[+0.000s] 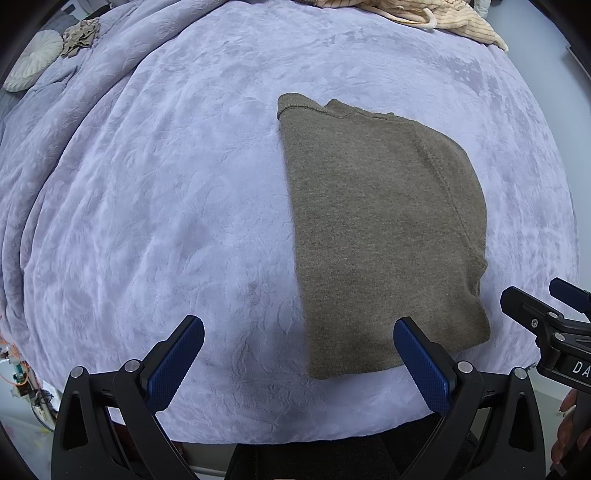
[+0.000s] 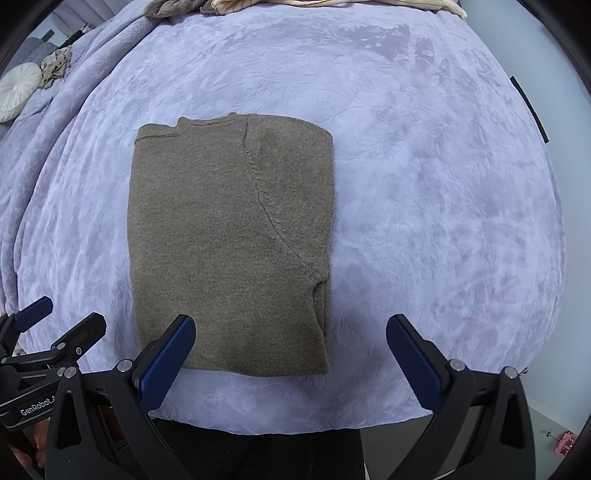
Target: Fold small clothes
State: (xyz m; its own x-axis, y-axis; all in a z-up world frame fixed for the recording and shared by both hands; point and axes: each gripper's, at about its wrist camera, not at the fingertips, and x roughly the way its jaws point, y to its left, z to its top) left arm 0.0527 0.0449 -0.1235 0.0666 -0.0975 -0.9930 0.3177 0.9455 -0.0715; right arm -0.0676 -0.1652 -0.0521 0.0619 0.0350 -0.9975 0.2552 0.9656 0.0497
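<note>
You're in a home bedroom: a bed w/ plush lavender blanket [image 1: 184, 184] ahead of the tool, round white cushion [image 1: 33, 61] far left, loose clothes pile [image 1: 424, 14] at far edge.

From my right wrist camera I read "GenRobot.A" in white on the black body of my left gripper [image 2: 44, 317]. From my left camera, my black right gripper [image 1: 546, 295] shows only "DA".
</note>
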